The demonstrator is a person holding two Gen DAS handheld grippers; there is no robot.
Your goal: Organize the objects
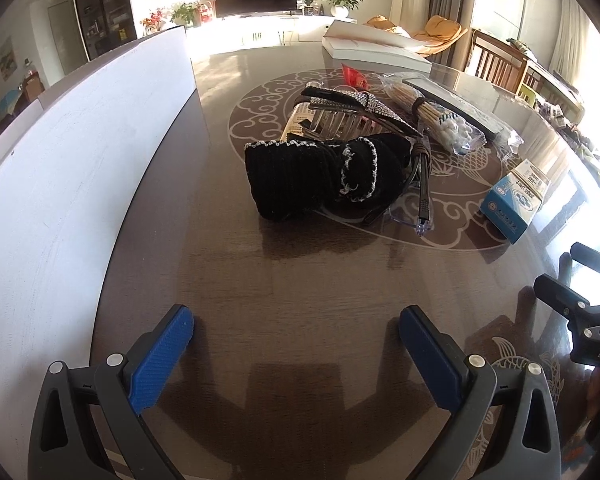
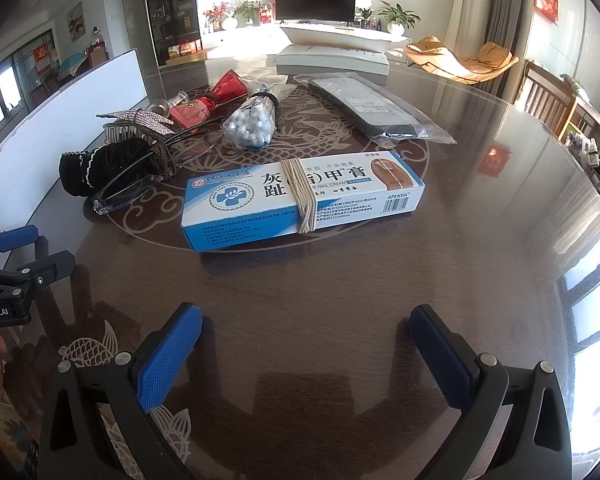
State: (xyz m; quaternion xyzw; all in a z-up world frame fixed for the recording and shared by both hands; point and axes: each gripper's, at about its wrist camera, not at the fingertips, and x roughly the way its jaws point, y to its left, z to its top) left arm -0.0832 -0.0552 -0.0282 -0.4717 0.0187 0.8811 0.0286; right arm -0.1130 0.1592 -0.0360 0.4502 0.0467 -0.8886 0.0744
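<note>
Blue ribbed pads line both tools, and each pair stands spread wide with nothing between. The right gripper (image 2: 304,344) hovers low over the dark glossy desk (image 2: 340,280). Straight ahead of it, near but not touching, lies the nail cream box (image 2: 300,204), long side across the view and tilted slightly. It is thin white-and-blue cardboard, probably light and easy to crush, bound at the middle with pale string (image 2: 302,196). A hold across its narrow width near the string looks safest, with gentle pressure.

The left gripper (image 1: 296,344) faces the black knitted pouch (image 1: 312,176), which sits near and slightly to the right of its line. The pouch is soft and would likely compress and sag, so a pinch on its bulk suits it better than one on the trim. Clear glasses (image 1: 416,204) lie touching its right side and may be dragged along. Just behind rests a rhinestone hair clip (image 1: 356,104), stiff and glittering, probably slippery.

Farther off lie a bag of cotton swabs (image 2: 250,128), a red packet (image 2: 228,84) and a dark flat parcel in clear wrap (image 2: 364,108). A white box (image 2: 332,62) sits at the far edge, and a white board (image 1: 60,184) runs along the left.
</note>
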